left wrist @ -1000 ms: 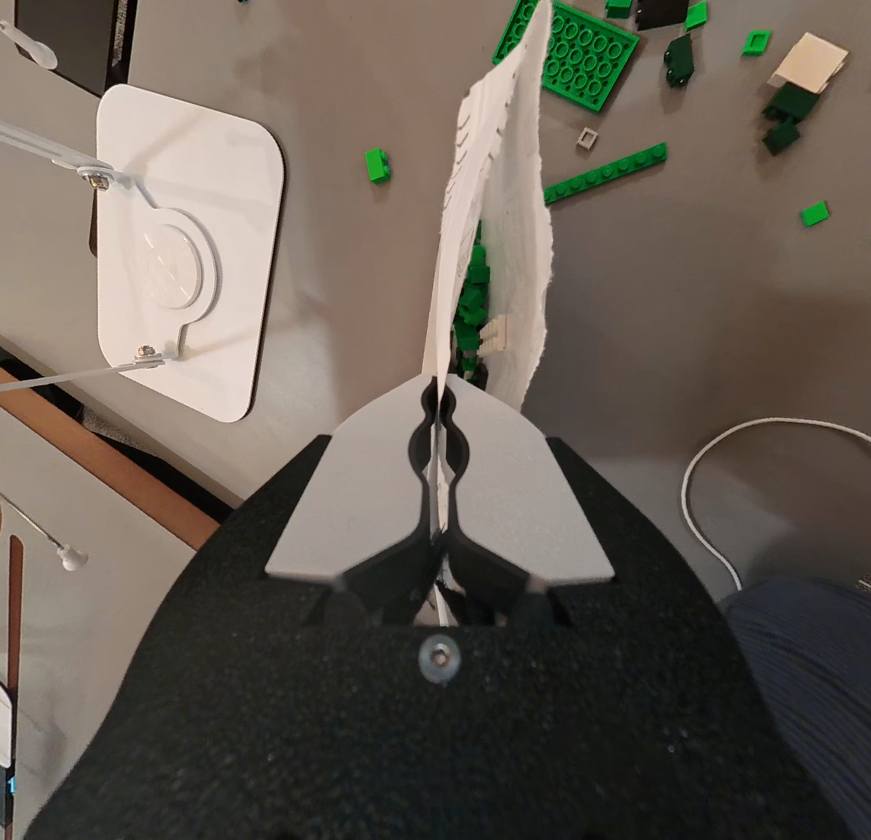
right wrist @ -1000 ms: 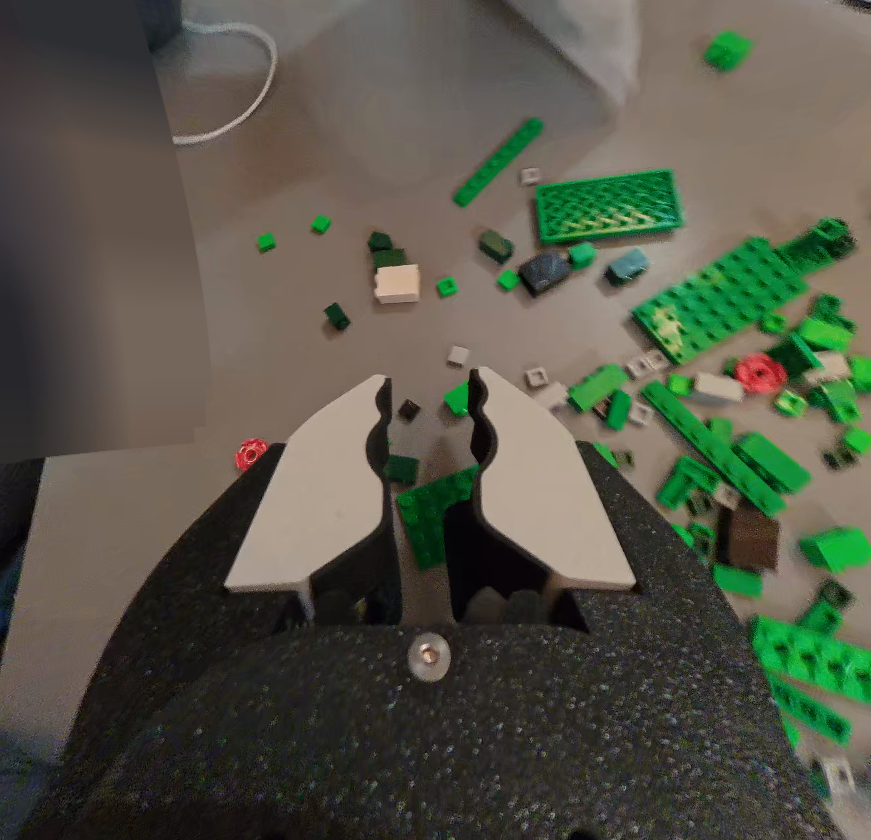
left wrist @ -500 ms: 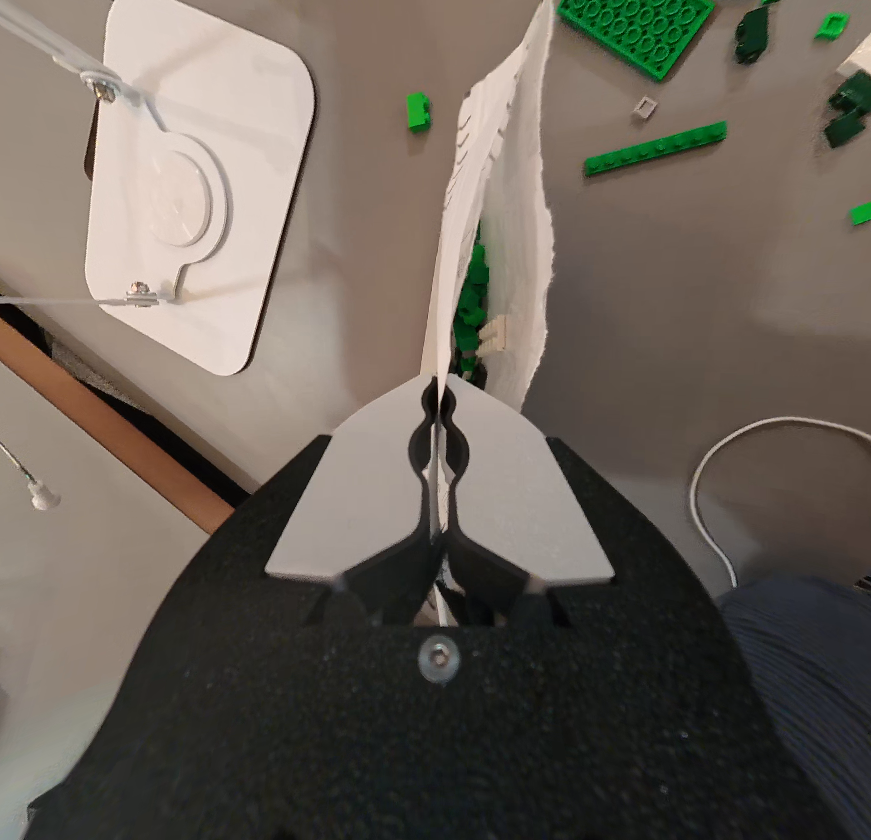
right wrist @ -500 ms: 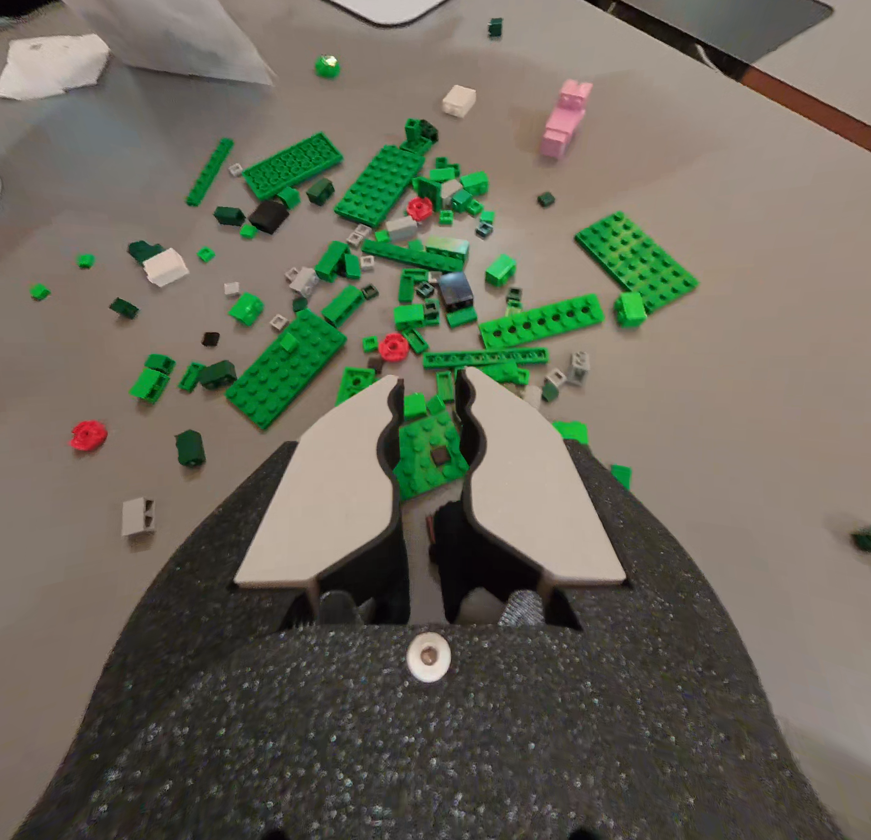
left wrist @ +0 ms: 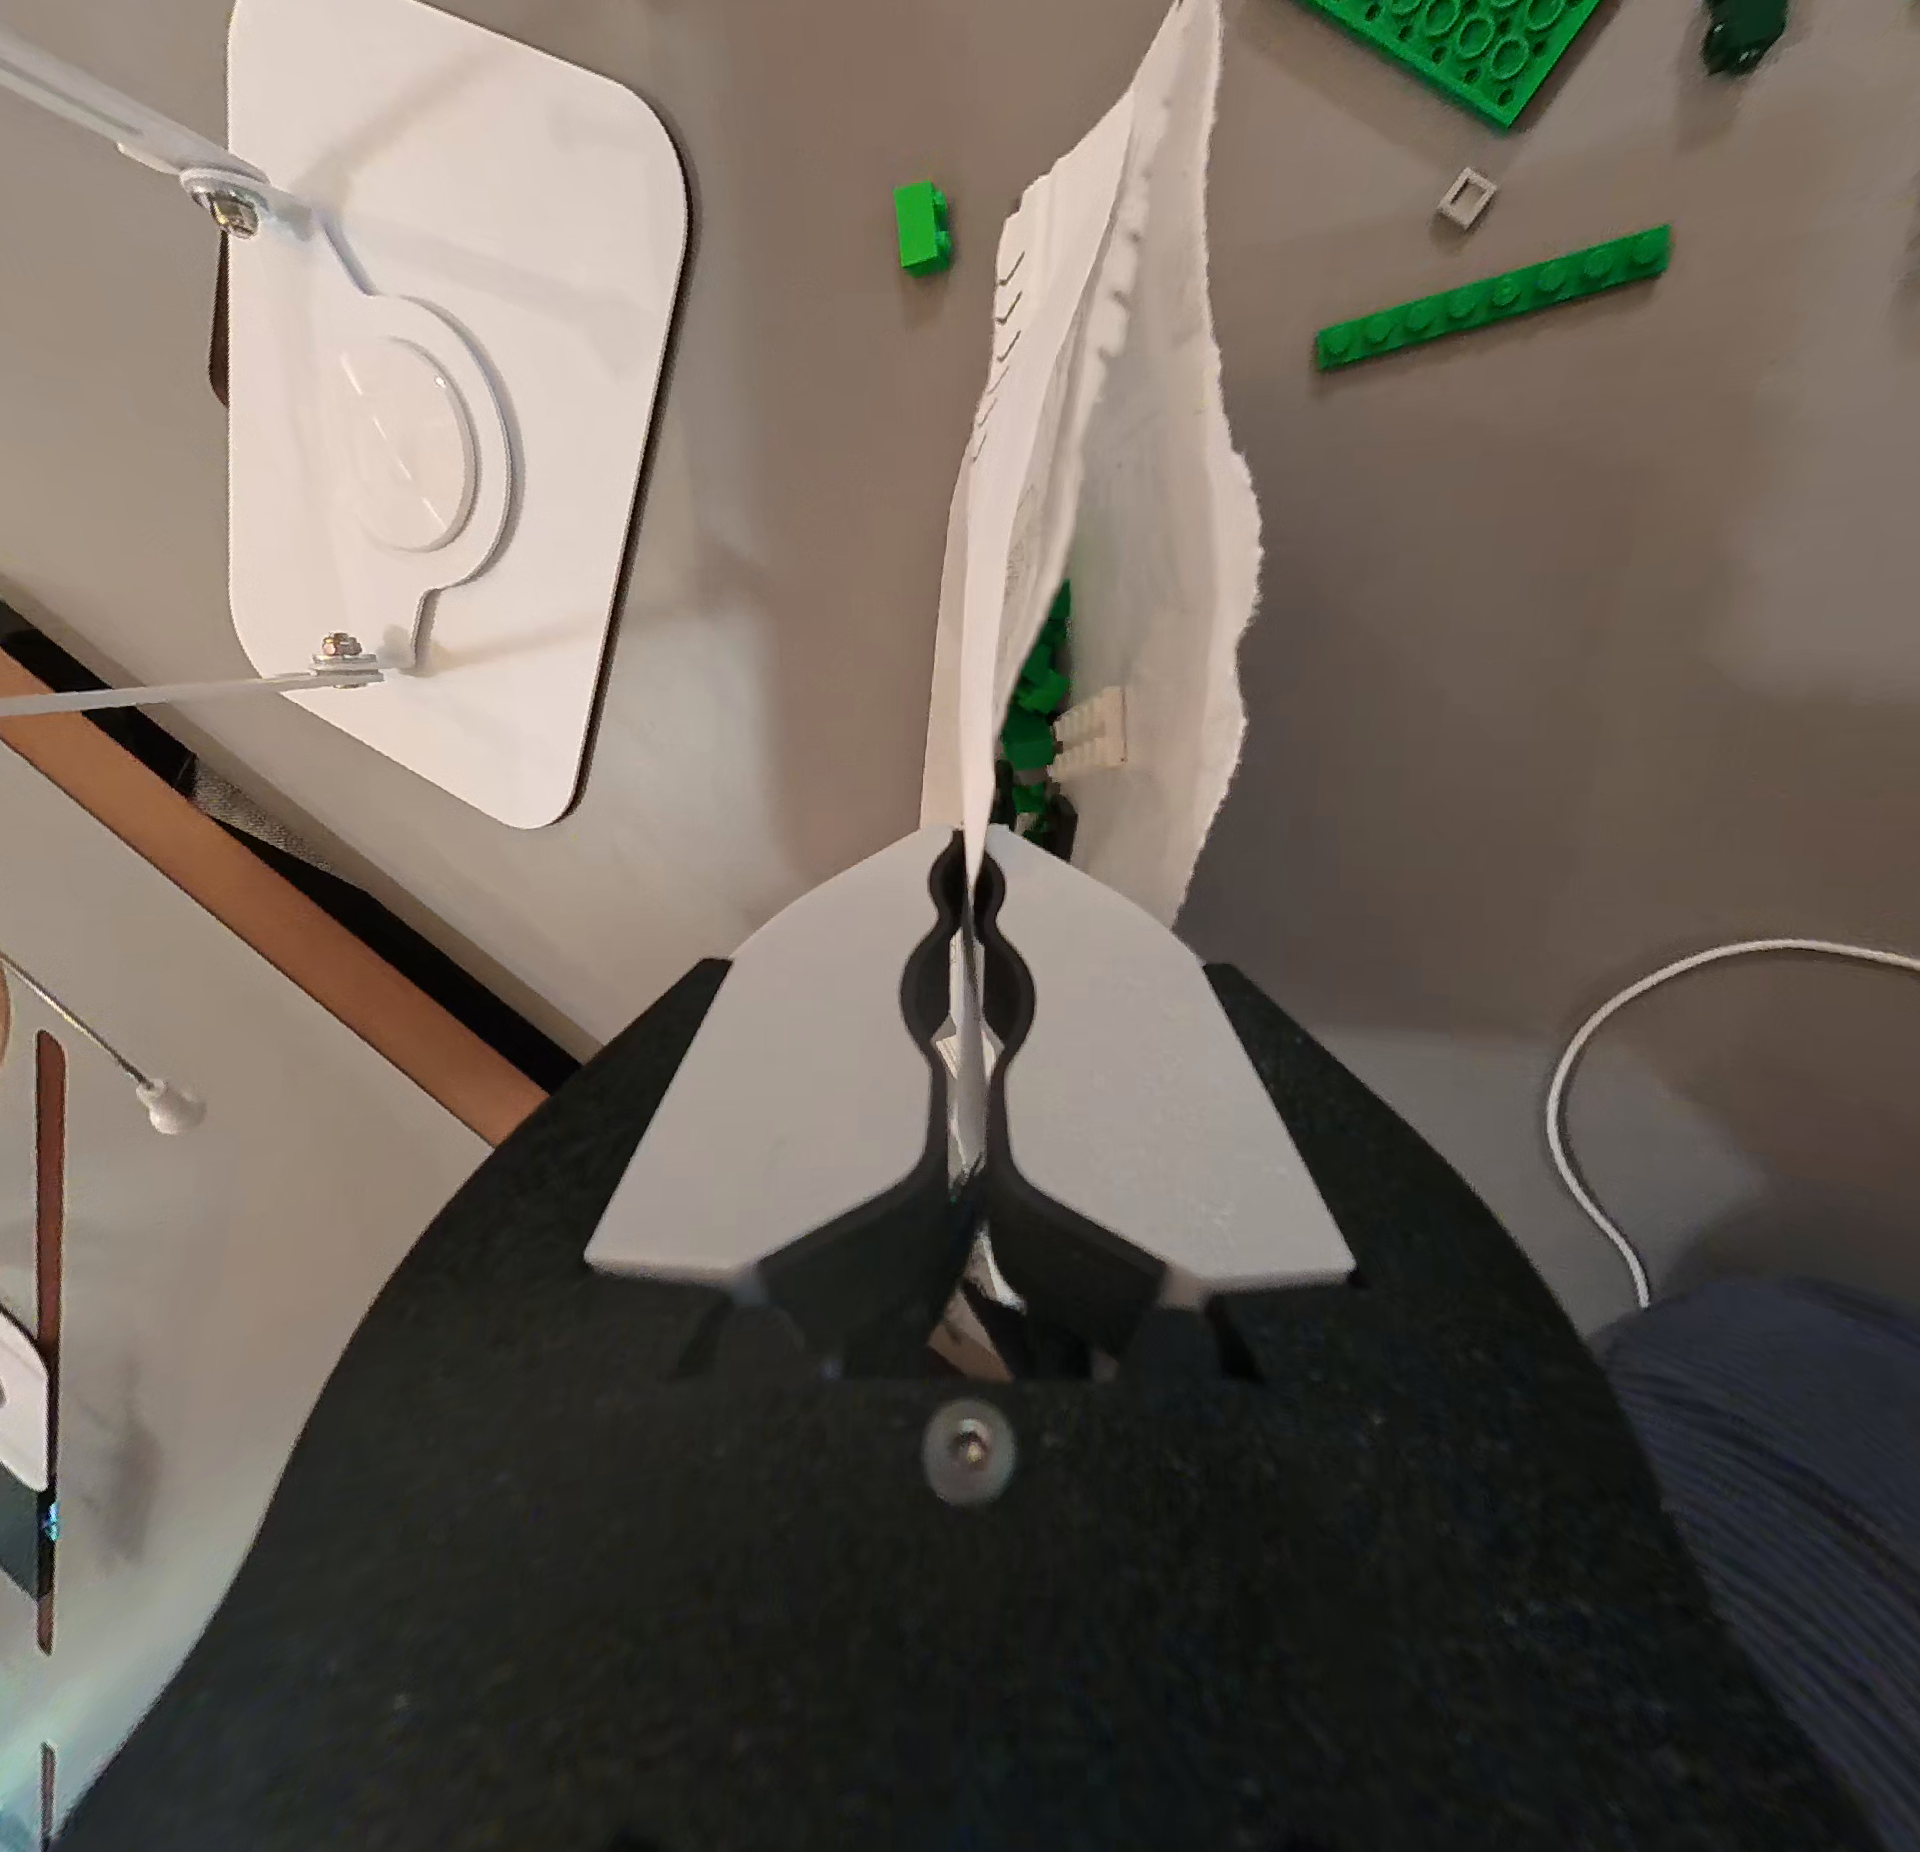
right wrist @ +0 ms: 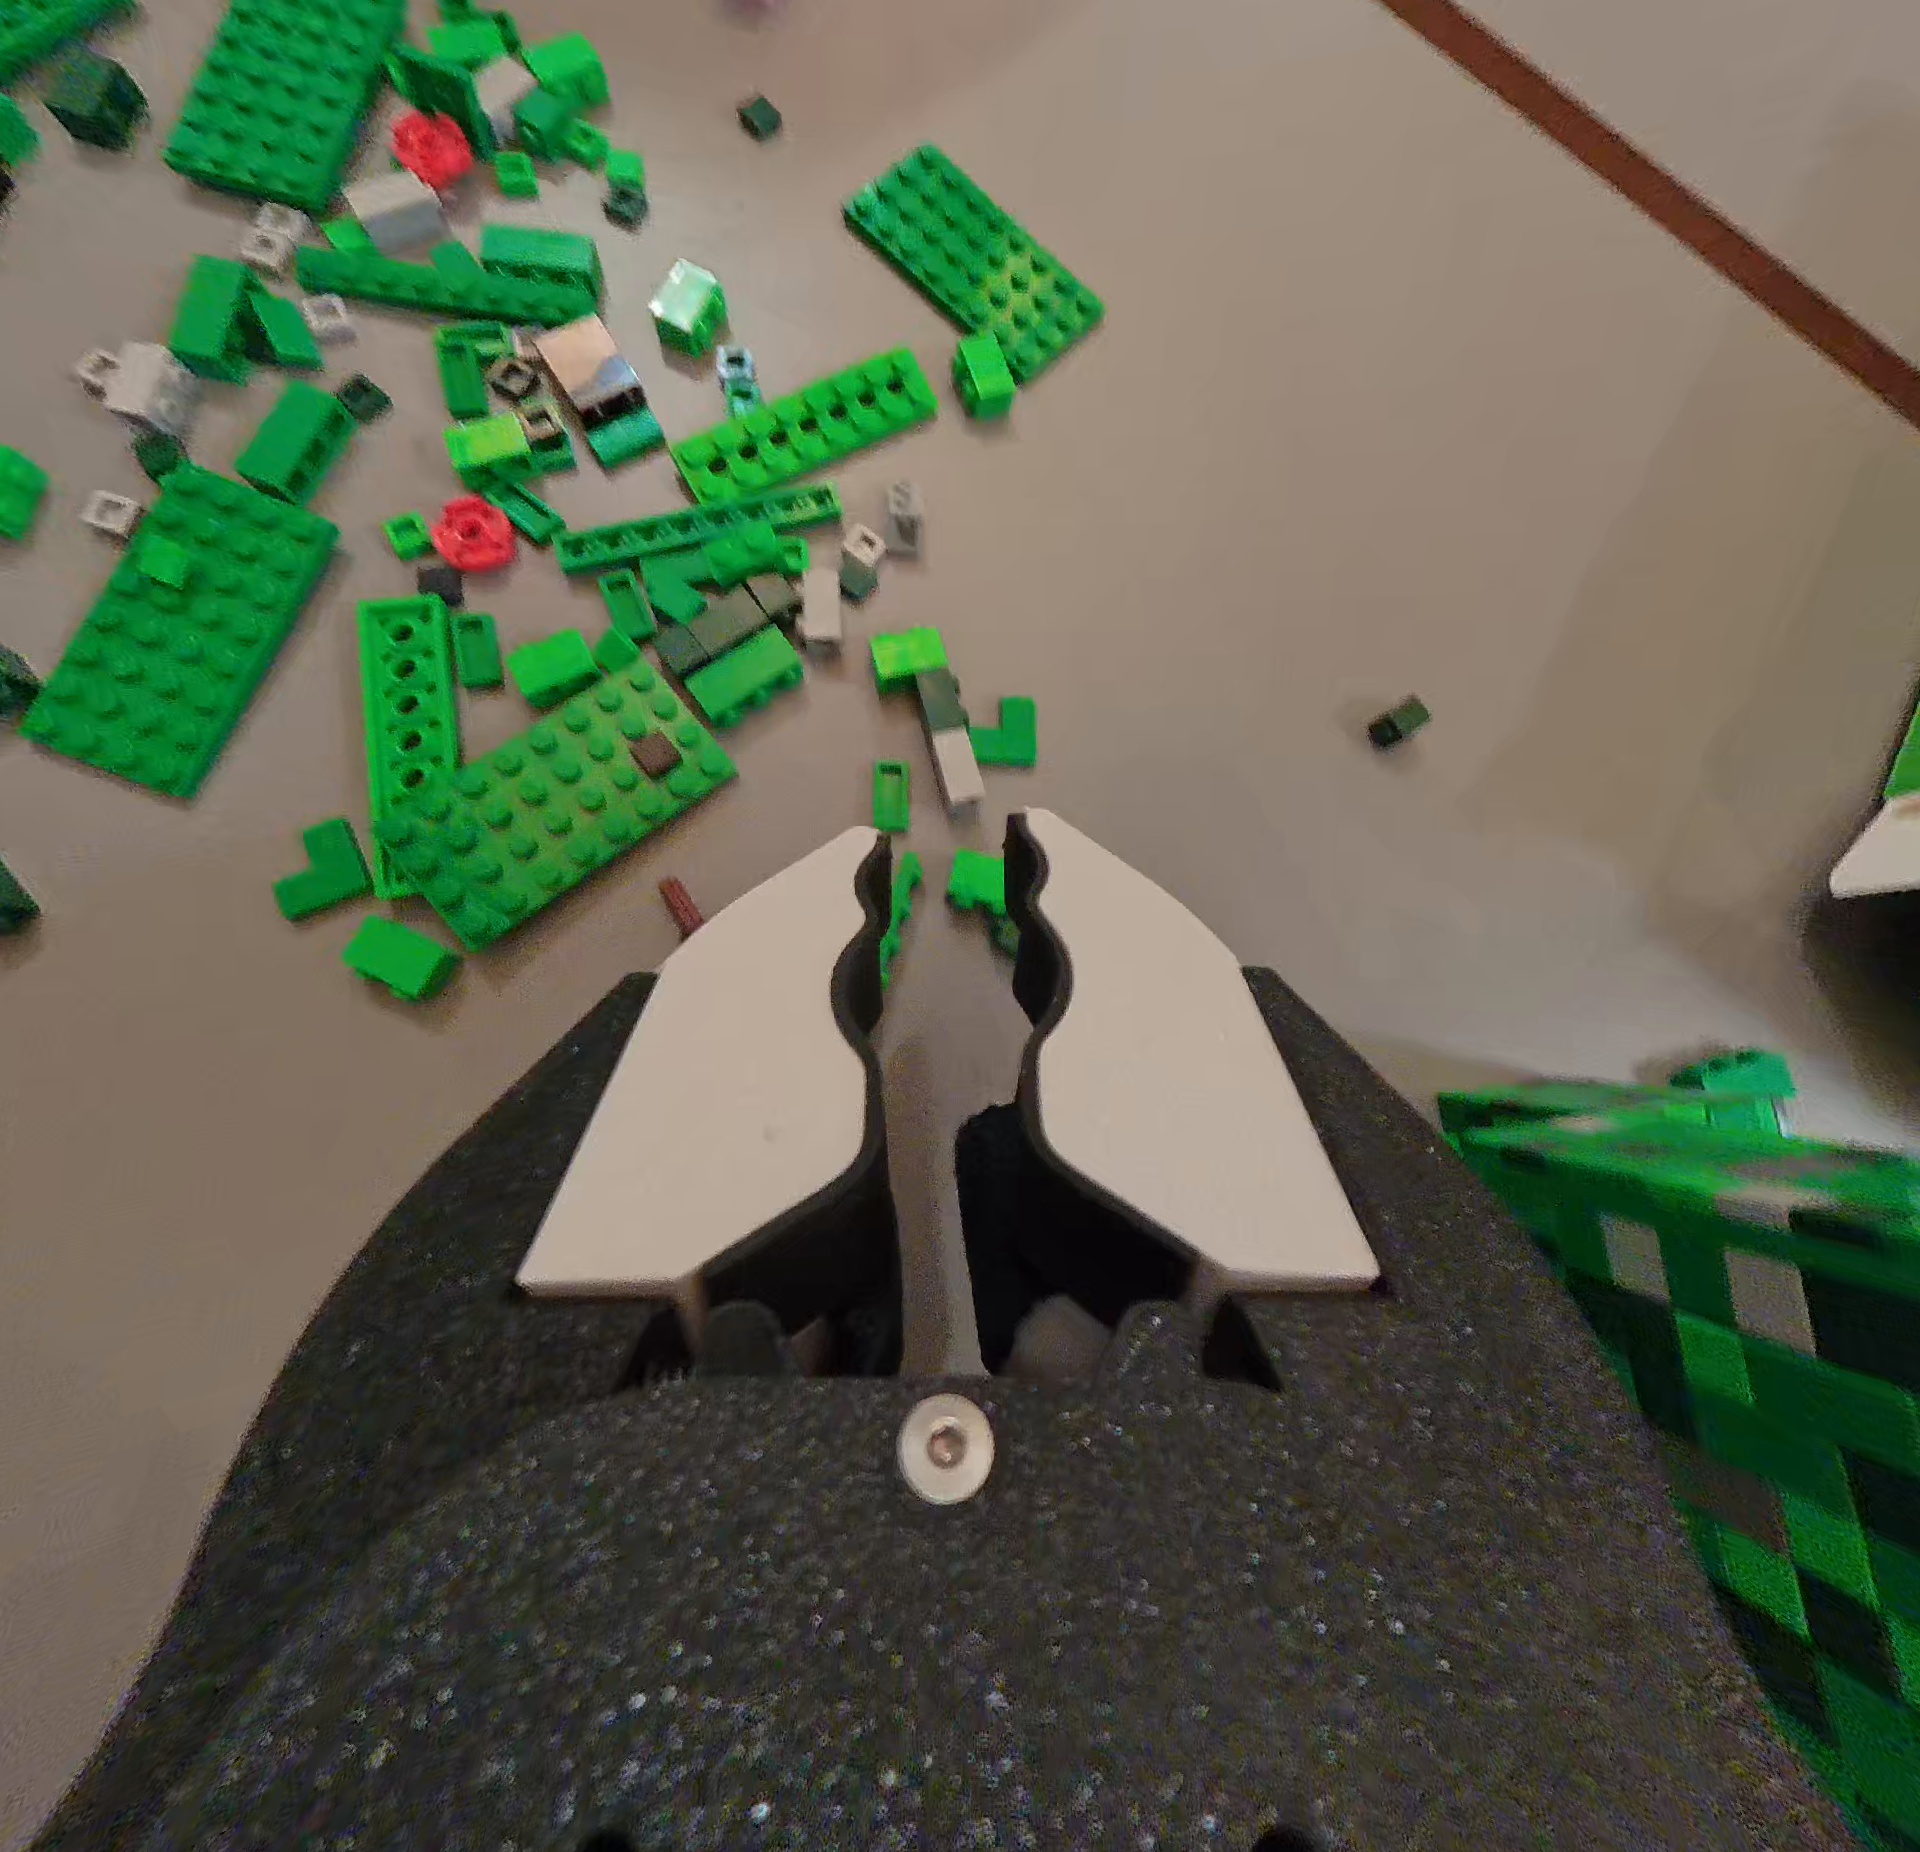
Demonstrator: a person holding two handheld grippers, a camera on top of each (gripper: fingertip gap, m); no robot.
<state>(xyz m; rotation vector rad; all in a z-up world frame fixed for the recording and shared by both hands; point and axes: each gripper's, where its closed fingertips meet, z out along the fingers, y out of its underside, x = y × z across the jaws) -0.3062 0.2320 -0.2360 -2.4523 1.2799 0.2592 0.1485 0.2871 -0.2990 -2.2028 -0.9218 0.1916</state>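
place: office or lab | grey desks [left wrist: 1558,659], white stand base [left wrist: 436,400], cable [left wrist: 1590,1054]

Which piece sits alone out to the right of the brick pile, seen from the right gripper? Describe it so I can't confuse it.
Start at the big scatter of green bricks on the grey table, then look right across bare tabletop. There lies one tiny dark green brick, ahead and right of the open right gripper. Nothing touches it, and it is much darker than the bright green pieces.
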